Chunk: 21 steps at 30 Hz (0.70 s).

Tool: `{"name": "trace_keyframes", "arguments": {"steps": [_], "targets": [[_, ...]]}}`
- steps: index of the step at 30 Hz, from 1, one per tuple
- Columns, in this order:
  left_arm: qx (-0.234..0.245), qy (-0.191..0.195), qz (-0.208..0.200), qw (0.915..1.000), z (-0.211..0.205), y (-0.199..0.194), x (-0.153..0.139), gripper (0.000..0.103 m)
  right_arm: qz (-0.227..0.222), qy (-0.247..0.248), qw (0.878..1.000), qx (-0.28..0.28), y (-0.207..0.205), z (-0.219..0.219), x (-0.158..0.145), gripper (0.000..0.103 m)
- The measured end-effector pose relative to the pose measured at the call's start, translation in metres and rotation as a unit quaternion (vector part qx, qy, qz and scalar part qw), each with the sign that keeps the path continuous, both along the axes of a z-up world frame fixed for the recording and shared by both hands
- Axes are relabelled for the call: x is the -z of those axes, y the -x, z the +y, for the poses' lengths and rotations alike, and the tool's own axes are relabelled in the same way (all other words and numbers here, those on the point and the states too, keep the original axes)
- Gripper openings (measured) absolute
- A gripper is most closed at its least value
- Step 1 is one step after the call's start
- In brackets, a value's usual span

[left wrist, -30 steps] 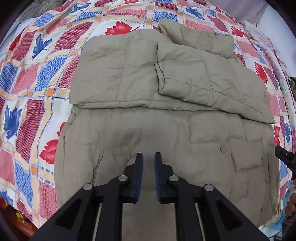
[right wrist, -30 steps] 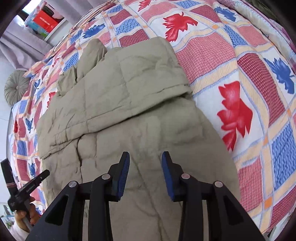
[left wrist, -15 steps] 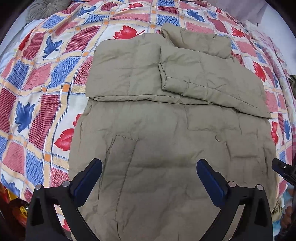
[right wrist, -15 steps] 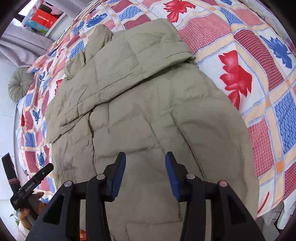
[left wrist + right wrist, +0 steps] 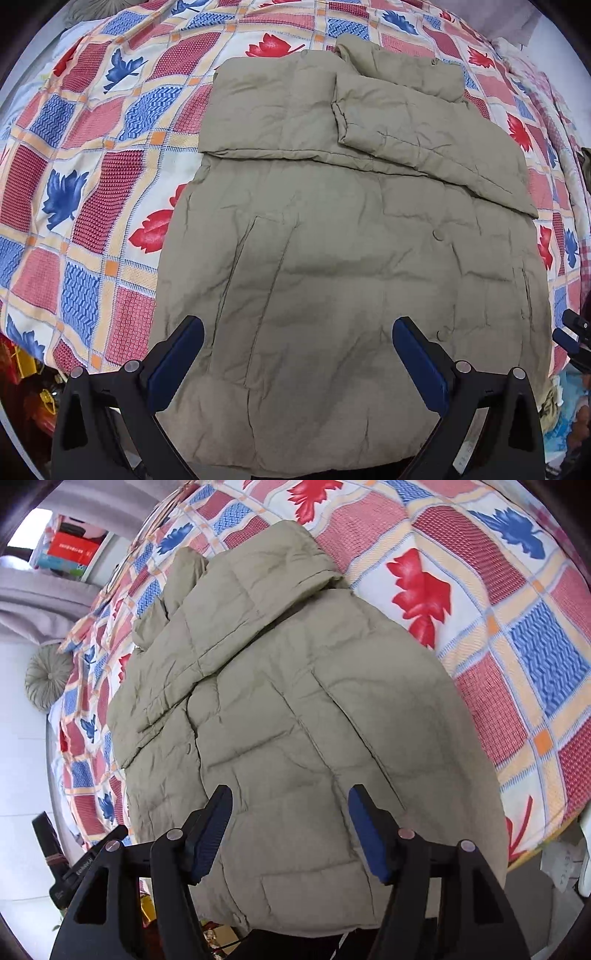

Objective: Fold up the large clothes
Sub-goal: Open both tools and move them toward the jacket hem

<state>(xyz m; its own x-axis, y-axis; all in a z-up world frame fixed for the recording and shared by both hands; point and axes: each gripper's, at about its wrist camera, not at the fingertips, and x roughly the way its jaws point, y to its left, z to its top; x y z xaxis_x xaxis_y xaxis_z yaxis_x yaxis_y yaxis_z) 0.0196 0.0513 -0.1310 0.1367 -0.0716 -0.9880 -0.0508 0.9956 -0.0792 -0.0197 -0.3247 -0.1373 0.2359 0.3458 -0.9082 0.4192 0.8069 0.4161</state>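
Observation:
An olive quilted puffer jacket [image 5: 332,258] lies flat on the patterned bedspread [image 5: 92,166], its sleeves folded across the chest and its hem hanging at the near bed edge. It also shows in the right wrist view [image 5: 295,720]. My left gripper [image 5: 297,332] is wide open and empty above the jacket's lower part. My right gripper [image 5: 290,805] is open and empty above the jacket's hem on the right side. The right gripper's tip shows in the left wrist view [image 5: 572,336].
The bedspread [image 5: 517,627] has red and blue leaf squares. A round grey cushion [image 5: 46,681] lies at the bed's far end. Boxes on a shelf [image 5: 70,552] stand beyond it. Red and yellow items [image 5: 22,384] sit on the floor at the bed's left.
My left gripper opened wide and pulled back from the jacket. My right gripper opened wider and also drew back toward the hem. The jacket stays put.

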Motion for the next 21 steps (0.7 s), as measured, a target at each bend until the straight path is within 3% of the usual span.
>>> {"name": "trace_keyframes", "arguments": {"steps": [8,9,11,17,21], "targets": [[-0.001,0.001,0.012,0.9999,0.001,0.015,-0.001,0.102,-0.001,-0.024,0.999,0.037,0.021,-0.019,-0.005,0.07],[0.0,0.003,0.014,0.9999,0.001,0.017,0.0,0.102,-0.002,-0.028,0.999,0.039,0.023,-0.02,-0.006,0.084],[0.002,0.006,0.018,0.9998,0.004,0.022,0.002,0.102,-0.008,-0.036,0.998,0.042,0.028,-0.022,-0.007,0.095],[-0.021,0.036,0.035,0.9985,0.032,0.038,0.013,0.102,-0.001,-0.048,0.997,0.053,0.047,-0.038,-0.004,0.095],[-0.059,0.048,0.039,0.9963,0.068,0.05,0.025,0.102,0.016,-0.028,0.995,0.092,0.067,-0.066,0.003,0.095]]}}
